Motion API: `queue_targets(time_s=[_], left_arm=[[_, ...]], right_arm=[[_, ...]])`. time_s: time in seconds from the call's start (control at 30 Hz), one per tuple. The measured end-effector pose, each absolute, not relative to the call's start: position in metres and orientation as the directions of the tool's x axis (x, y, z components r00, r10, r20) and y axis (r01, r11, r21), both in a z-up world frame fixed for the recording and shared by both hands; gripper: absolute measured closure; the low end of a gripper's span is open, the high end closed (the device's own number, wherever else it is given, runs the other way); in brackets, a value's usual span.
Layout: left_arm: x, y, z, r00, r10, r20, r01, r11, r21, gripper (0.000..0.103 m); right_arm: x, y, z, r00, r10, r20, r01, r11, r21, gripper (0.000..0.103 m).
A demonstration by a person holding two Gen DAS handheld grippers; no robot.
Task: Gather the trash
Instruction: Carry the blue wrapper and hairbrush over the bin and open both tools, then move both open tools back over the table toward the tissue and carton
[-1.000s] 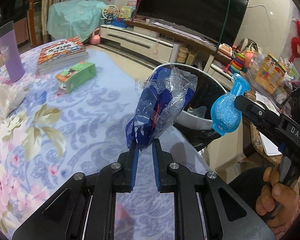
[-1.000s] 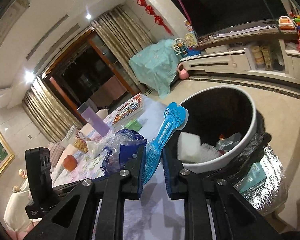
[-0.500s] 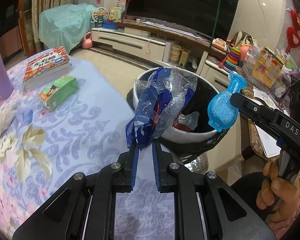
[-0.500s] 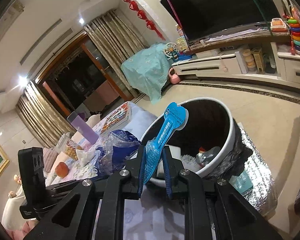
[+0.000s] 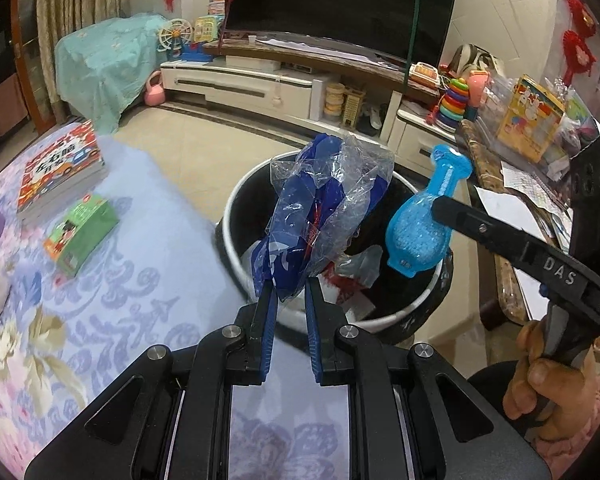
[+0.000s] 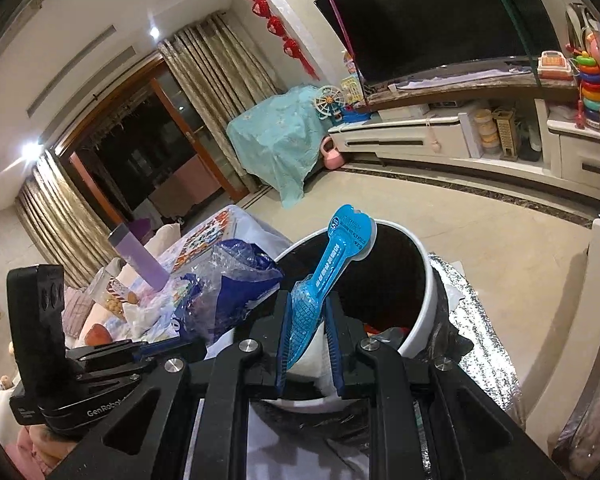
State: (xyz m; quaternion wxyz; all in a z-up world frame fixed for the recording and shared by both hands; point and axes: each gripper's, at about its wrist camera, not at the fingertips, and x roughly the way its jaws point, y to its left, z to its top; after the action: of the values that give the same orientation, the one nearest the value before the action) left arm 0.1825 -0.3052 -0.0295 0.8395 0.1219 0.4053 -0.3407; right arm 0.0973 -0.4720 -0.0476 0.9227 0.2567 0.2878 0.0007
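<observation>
A: Trash is held in both hand-held grippers; a crumpled blue and clear plastic wrapper is pinched at its lower end by the left hand-held gripper, whose jaws are nearly closed on it; where is it seen?

B: It is seen standing up from the jaws, over the near rim of the trash bin; the bin is lined with a black bag, and scraps are seen inside it.

A: And the right hand-held gripper?

B: A blue packet filled with beads is clamped between its narrow-set jaws; the packet's flat top is seen against the bin's far rim, above the opening.

A: What is found on the table?

B: A flowered cloth is spread over it; a green box and a stack of books are left lying well apart from the bin; a purple bottle is stood upright further back.
</observation>
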Motion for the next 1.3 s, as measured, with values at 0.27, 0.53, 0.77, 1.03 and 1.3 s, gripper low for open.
queue_targets(time_s=[0.27,0.53,0.77,1.03,1.3], left_arm=[[0.19,-0.32,-0.035,0.421,-0.457,-0.784,0.677,0.733,-0.063,0.088],[0.195,-0.322,-0.04,0.407,-0.452,-0.794,0.678,0.732,-0.069,0.073],[0.197,-0.307,-0.04,0.419,-0.449,-0.789,0.647,0.757,-0.088,0.052],[0.188,-0.256,-0.046,0.458,-0.442,-0.771,0.564,0.815,-0.132,0.031],[0.185,-0.185,-0.048,0.526,-0.413,-0.744,0.418,0.887,-0.197,0.028]], right_arm=[[0.104,-0.478,-0.051,0.817,0.132,-0.561,0.173,0.872,0.457,0.086],[0.115,-0.478,-0.053,0.788,0.121,-0.603,0.193,0.882,0.429,0.082],[0.114,-0.481,-0.05,0.787,0.123,-0.604,0.203,0.873,0.443,0.06],[0.098,-0.471,-0.037,0.826,0.124,-0.55,0.198,0.849,0.49,0.004],[0.101,-0.435,-0.031,0.824,0.161,-0.543,0.162,0.852,0.498,0.004]])
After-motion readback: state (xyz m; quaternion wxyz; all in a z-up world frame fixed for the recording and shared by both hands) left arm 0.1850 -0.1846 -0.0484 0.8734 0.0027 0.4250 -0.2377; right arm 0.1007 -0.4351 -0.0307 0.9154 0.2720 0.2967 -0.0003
